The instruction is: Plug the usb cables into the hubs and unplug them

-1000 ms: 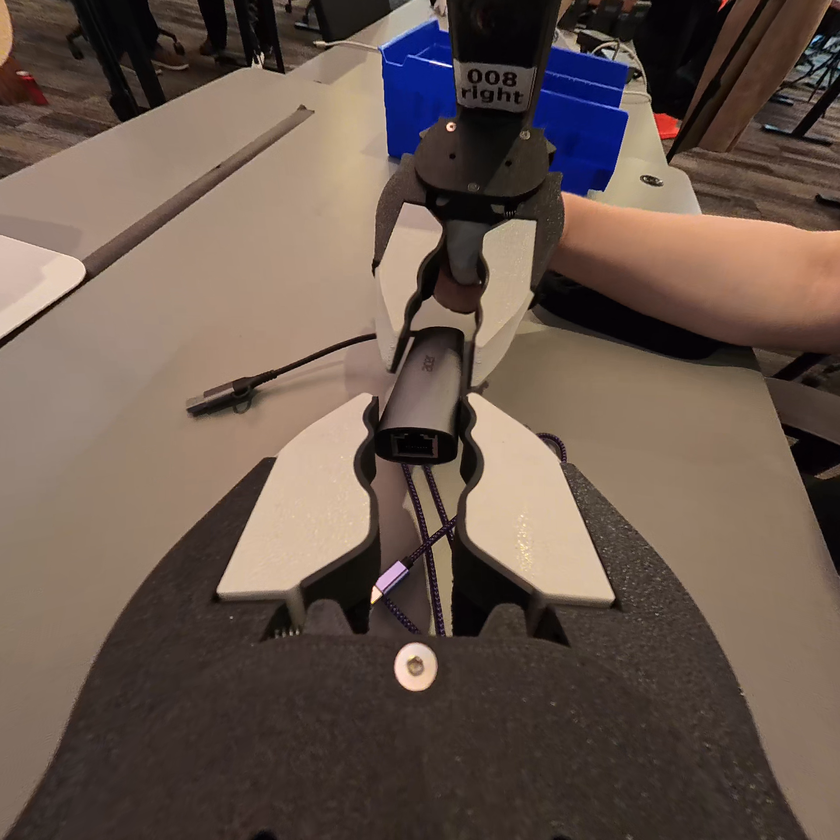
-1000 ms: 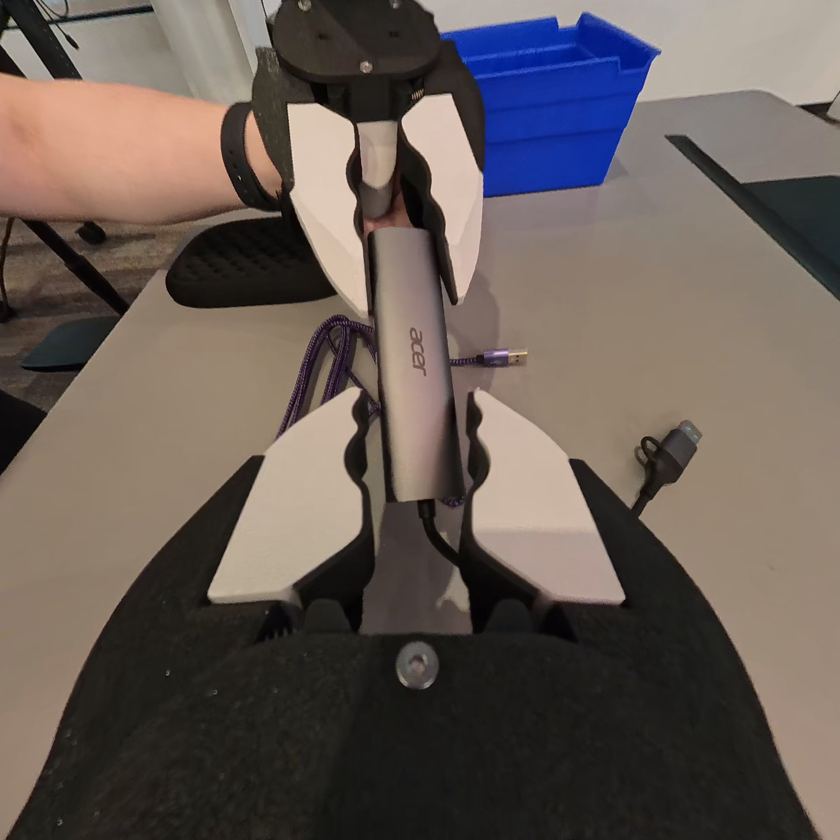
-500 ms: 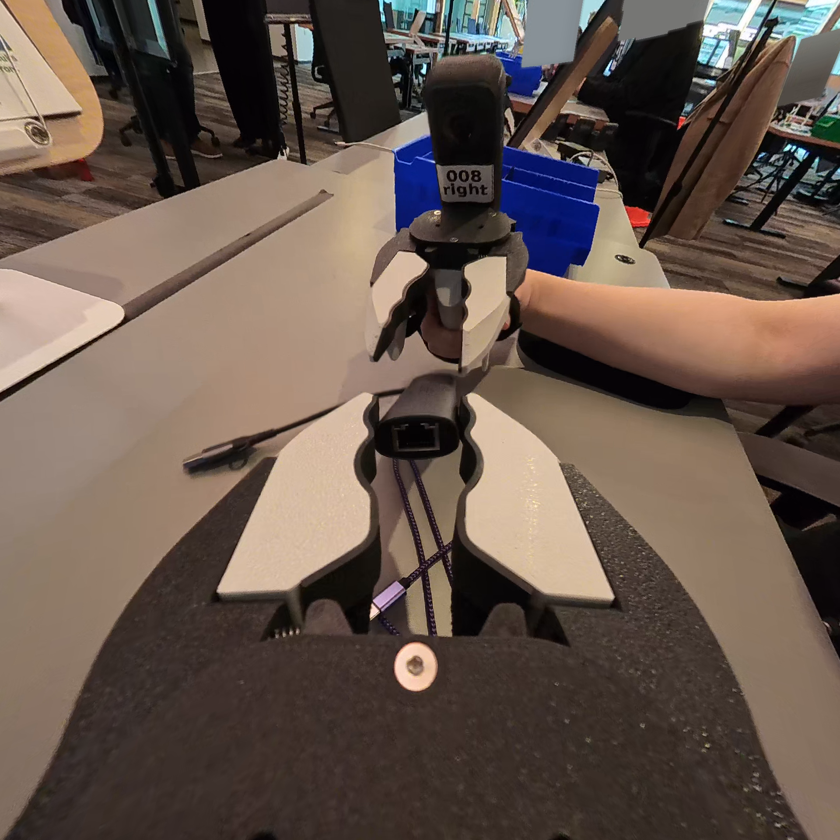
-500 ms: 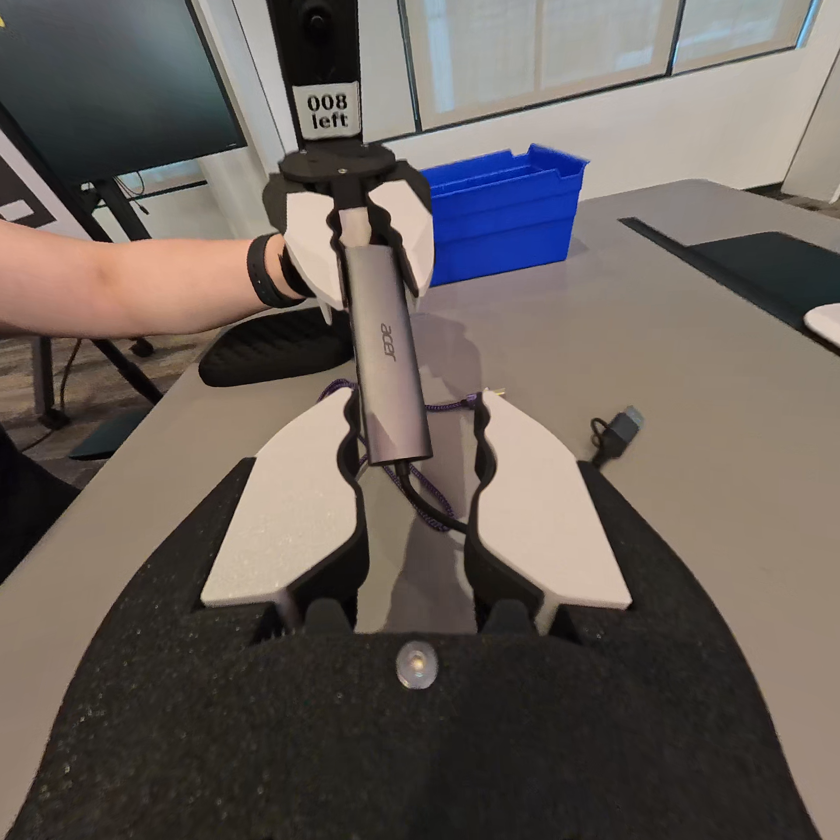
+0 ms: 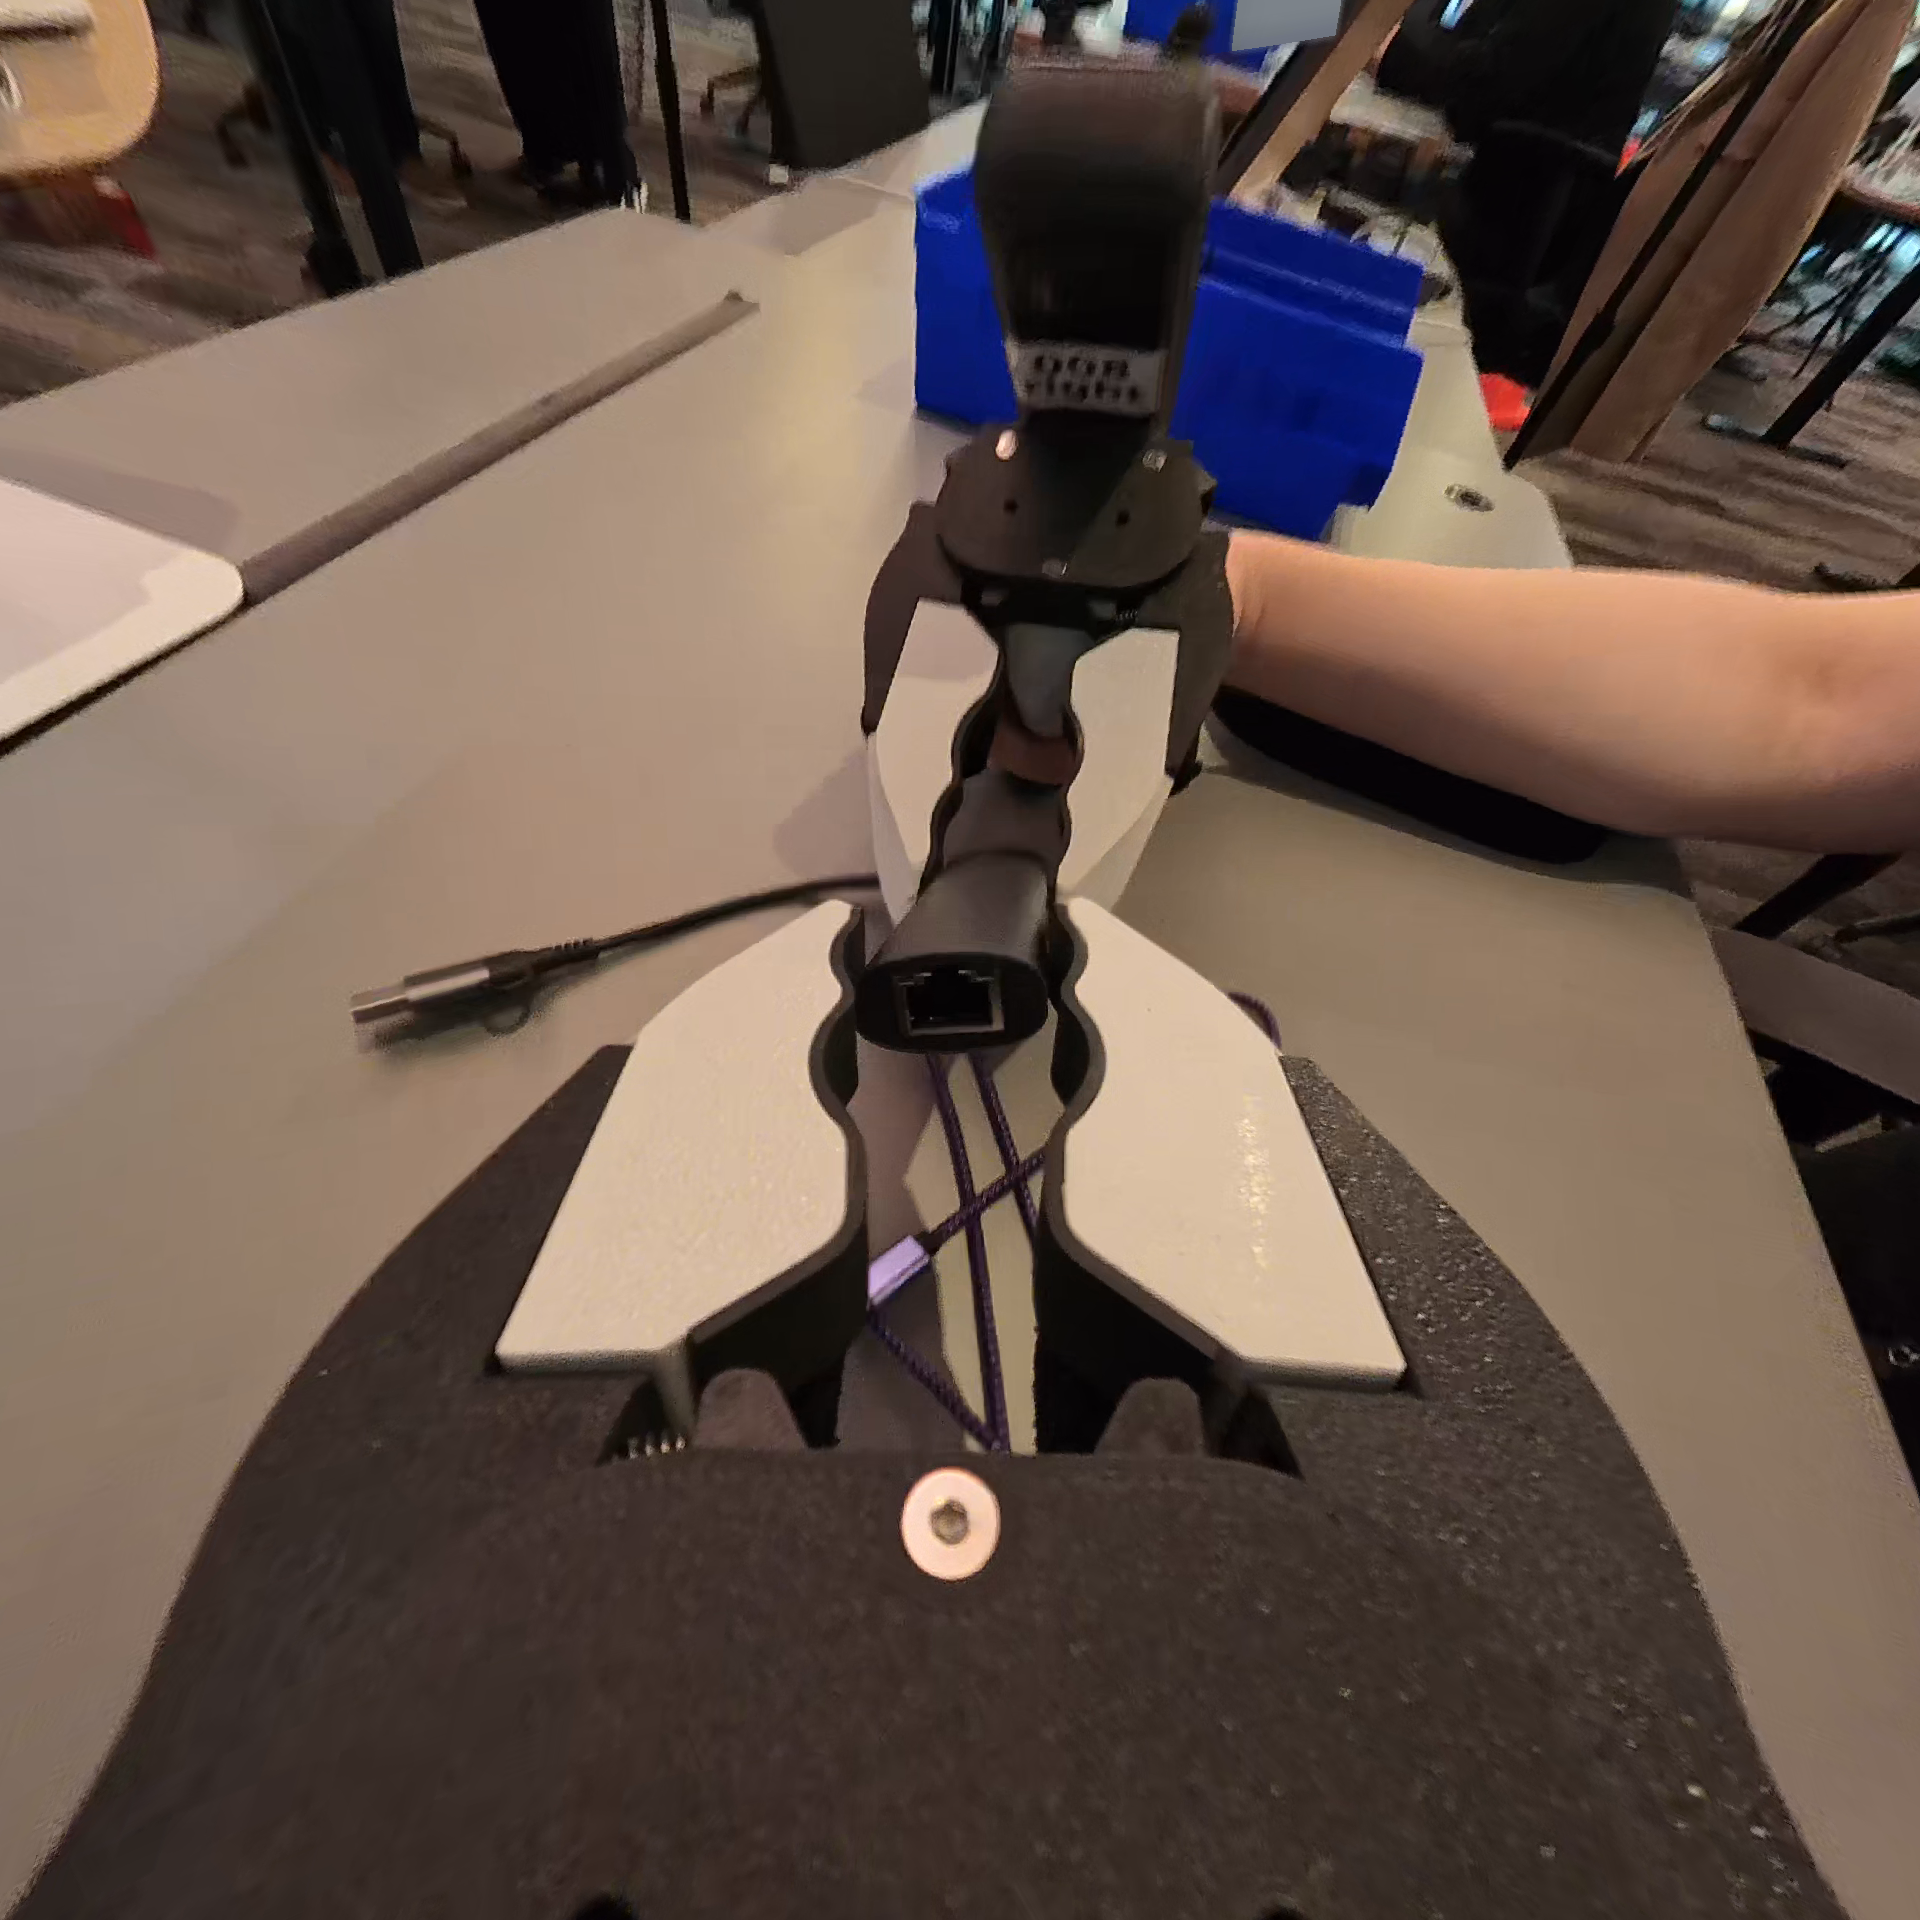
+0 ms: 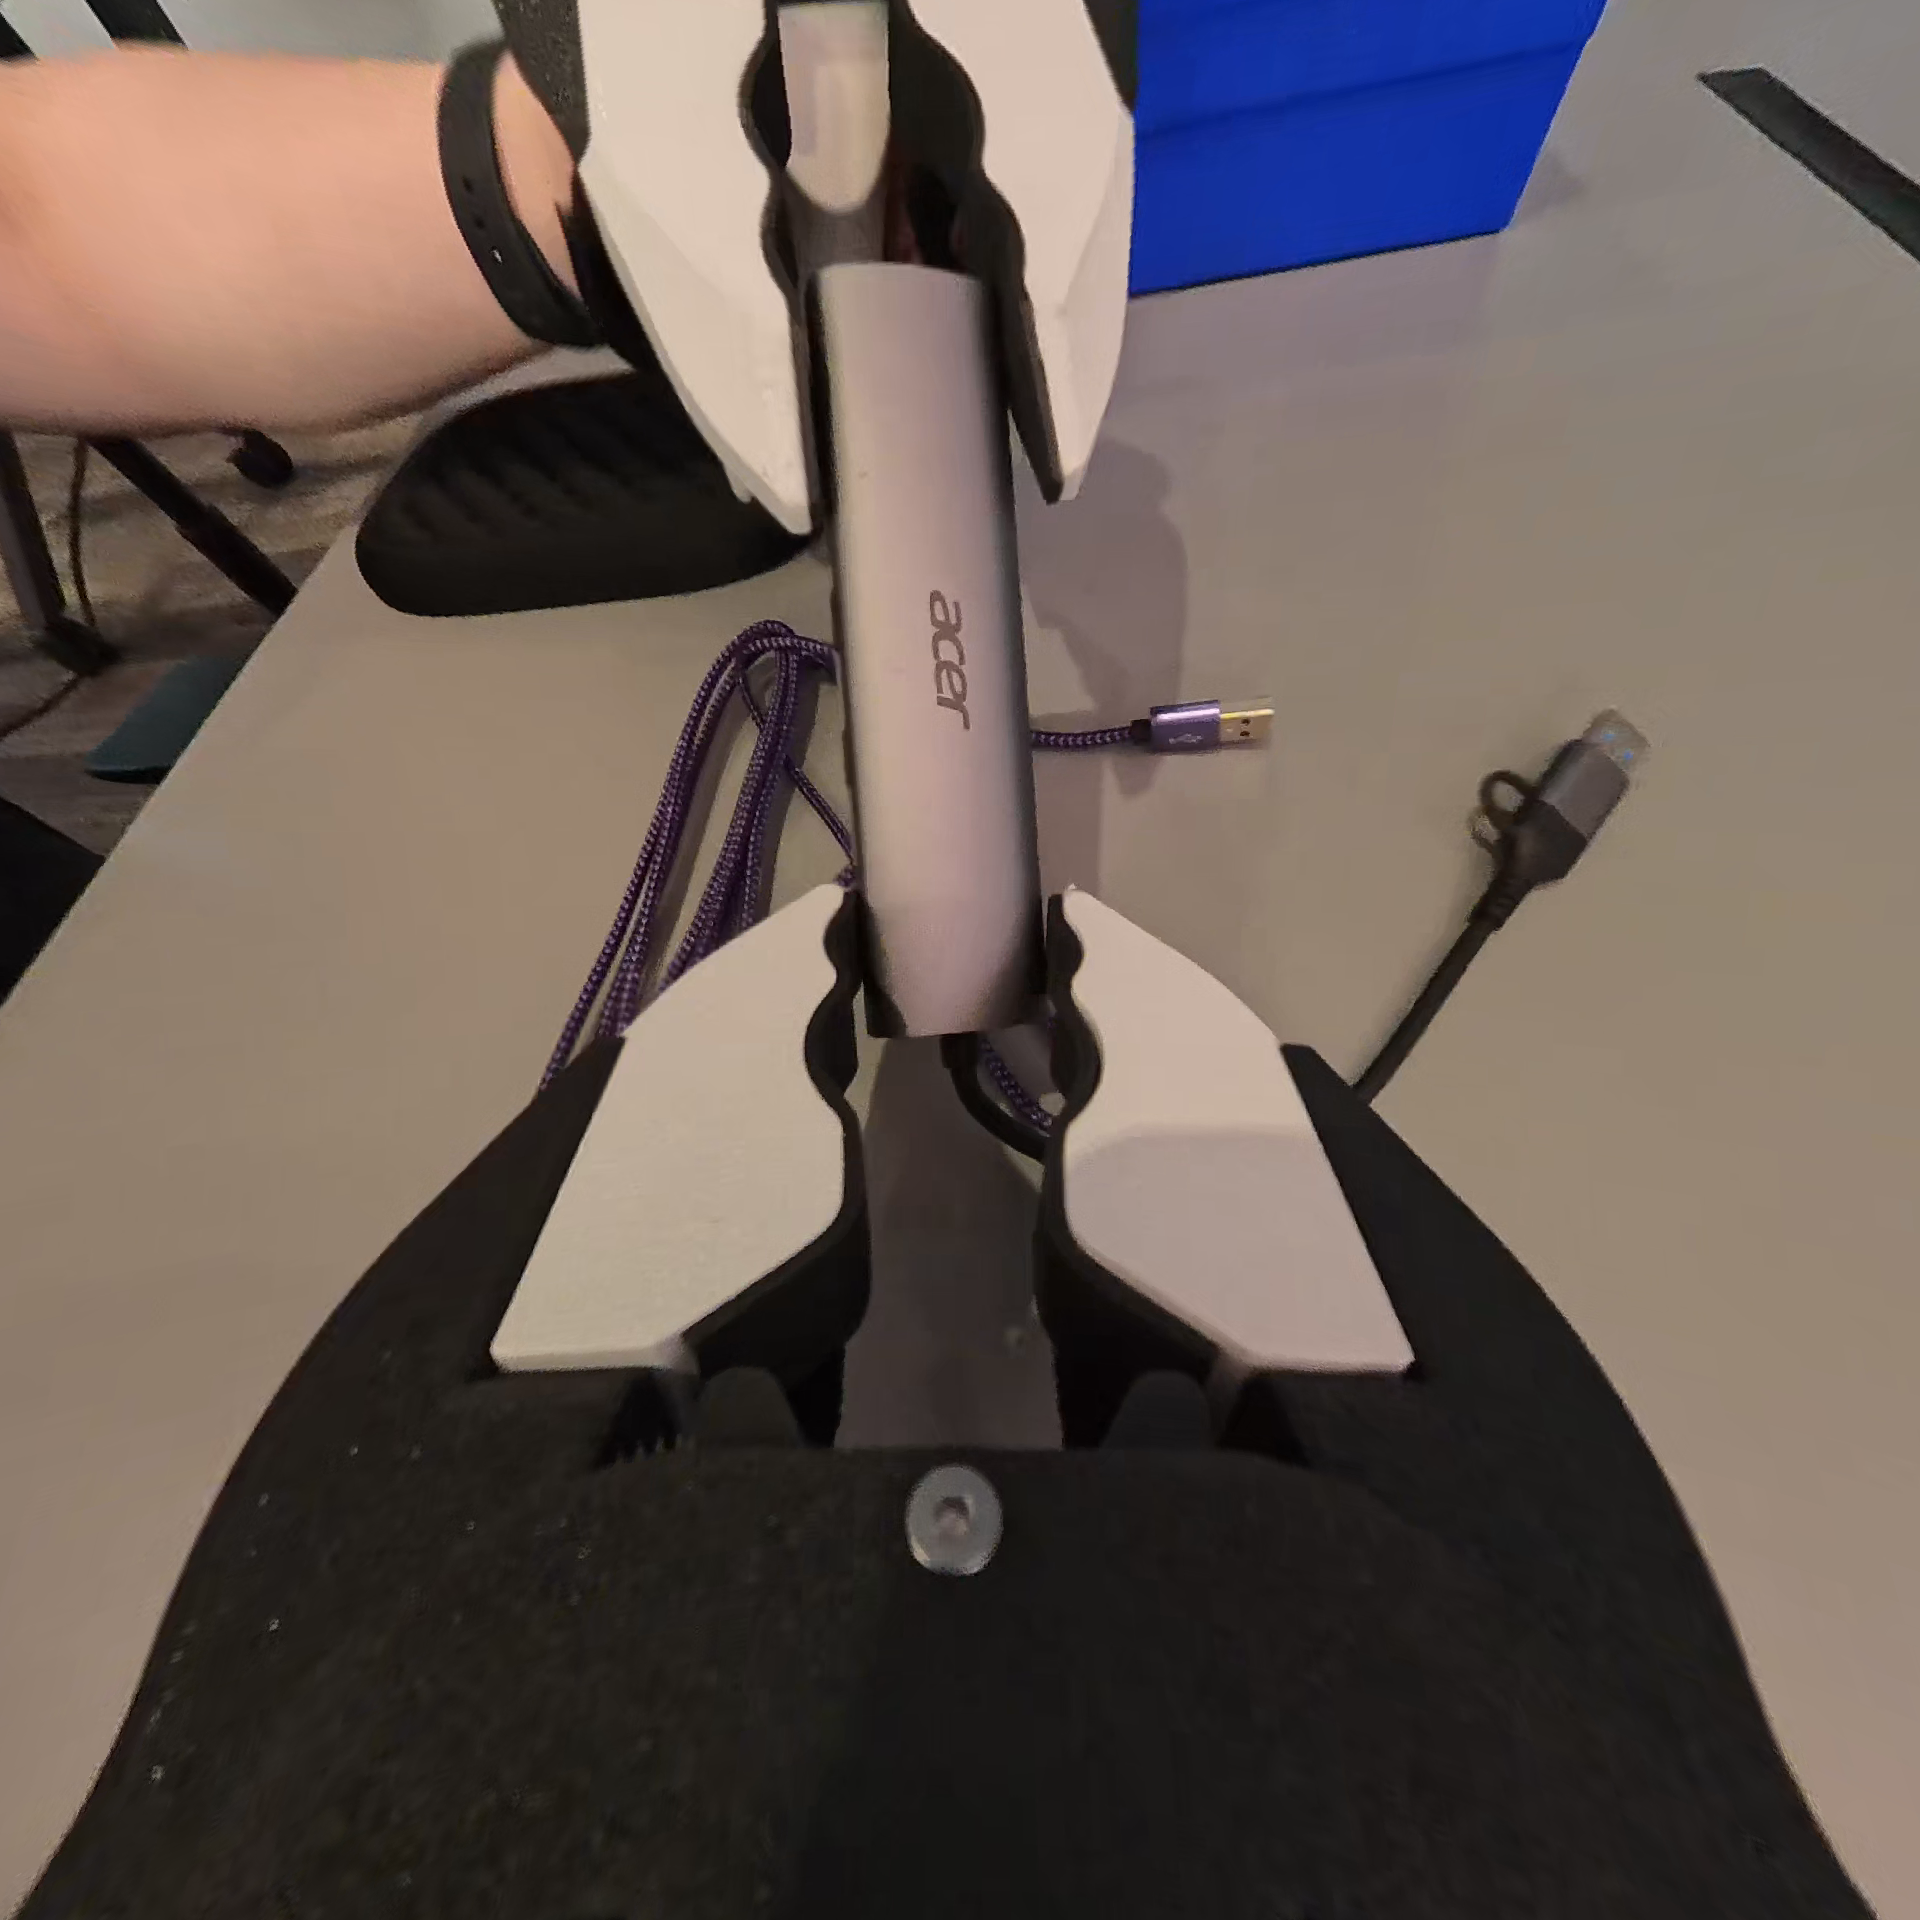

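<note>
Both grippers pinch one grey hub (image 6: 935,665) above the bench (image 6: 1455,468).
Left gripper (image 5: 951,997) fingers clamp its port end; right gripper (image 6: 951,966) fingers clamp its cable end.

I see a long matte grey tabletop (image 5: 540,665) with a blue plastic bin (image 5: 1299,384) at its far end. Beyond lies dark patterned flooring (image 5: 187,239), possibly carpet, crowded with black stand legs (image 5: 343,156).

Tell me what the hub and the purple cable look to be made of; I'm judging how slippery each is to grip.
The hub looks like matte grey metal, probably aluminium: a smooth shell with a soft, even sheen, capped by a darker, plastic-looking end. The purple cable wears a woven fabric braid, its crisscross weave visible; its plug looks metallic.
</note>
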